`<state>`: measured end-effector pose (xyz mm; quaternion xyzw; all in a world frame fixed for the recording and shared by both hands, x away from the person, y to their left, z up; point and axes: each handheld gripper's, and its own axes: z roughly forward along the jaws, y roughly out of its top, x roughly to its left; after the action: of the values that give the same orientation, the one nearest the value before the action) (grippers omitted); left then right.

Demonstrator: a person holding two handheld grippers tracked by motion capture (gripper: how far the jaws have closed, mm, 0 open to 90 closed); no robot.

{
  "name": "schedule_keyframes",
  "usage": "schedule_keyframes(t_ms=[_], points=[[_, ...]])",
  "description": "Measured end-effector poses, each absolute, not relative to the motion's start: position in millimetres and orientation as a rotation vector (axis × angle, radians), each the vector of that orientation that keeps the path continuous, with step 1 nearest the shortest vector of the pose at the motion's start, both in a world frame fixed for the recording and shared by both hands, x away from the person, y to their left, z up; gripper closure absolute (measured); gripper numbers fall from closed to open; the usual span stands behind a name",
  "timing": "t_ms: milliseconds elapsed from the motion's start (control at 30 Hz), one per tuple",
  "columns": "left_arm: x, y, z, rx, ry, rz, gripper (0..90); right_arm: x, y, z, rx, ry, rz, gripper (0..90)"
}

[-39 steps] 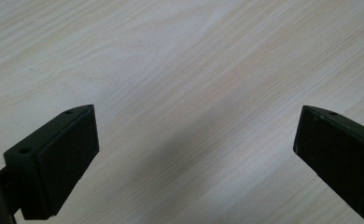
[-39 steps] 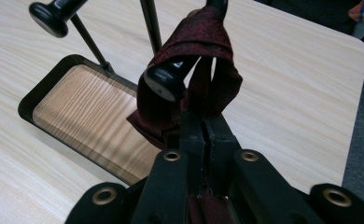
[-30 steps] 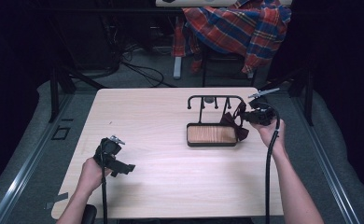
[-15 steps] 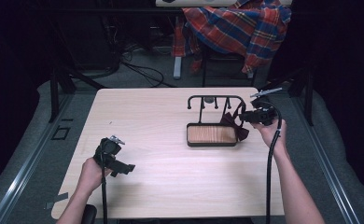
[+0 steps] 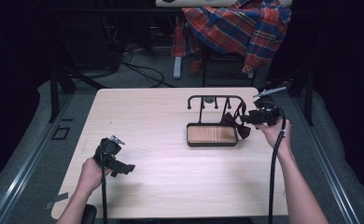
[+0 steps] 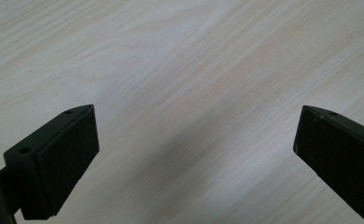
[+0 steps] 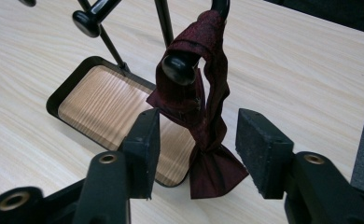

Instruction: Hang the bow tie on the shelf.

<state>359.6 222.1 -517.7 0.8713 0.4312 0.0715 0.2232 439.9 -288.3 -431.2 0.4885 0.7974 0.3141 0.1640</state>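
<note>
A black hook rack point(image 5: 216, 99) stands over a wooden tray point(image 5: 212, 134) at the table's right. A dark red bow tie point(image 5: 236, 123) hangs by its strap from the rack's right-hand hook point(image 7: 180, 67). My right gripper point(image 5: 246, 119) is level with it, and its jaws have just been opening. In the right gripper view the bow tie point(image 7: 208, 121) hangs between the parted pads of the right gripper point(image 7: 198, 119), with a gap on each side. My left gripper point(image 5: 126, 170) rests low near the table's front left. In its own view the left gripper point(image 6: 196, 116) is open over bare wood.
The light wooden table point(image 5: 161, 116) has open surface between the two hands. A plaid cloth point(image 5: 238, 25) lies over a chair behind the far edge. Cables cross the grey floor point(image 5: 138, 74) behind the table. Metal rails run along both sides.
The right gripper's jaws look a little wider apart beside the bow tie, which stays on its hook. Both hands are about where they were.
</note>
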Motion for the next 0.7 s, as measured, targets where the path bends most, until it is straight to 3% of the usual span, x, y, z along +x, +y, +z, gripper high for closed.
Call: schedule_keyframes(t_ms=[467,700], points=[[358.8,222.2,-517.3,2.406,1.187,0.194,0.1,420.9,-279.6,-423.1,1.312,2.360,0.778,25.0],[358.5,222.1,-517.2,2.407,1.185,0.194,0.2,406.8,-278.2,-420.3,1.274,2.392,0.757,18.3]])
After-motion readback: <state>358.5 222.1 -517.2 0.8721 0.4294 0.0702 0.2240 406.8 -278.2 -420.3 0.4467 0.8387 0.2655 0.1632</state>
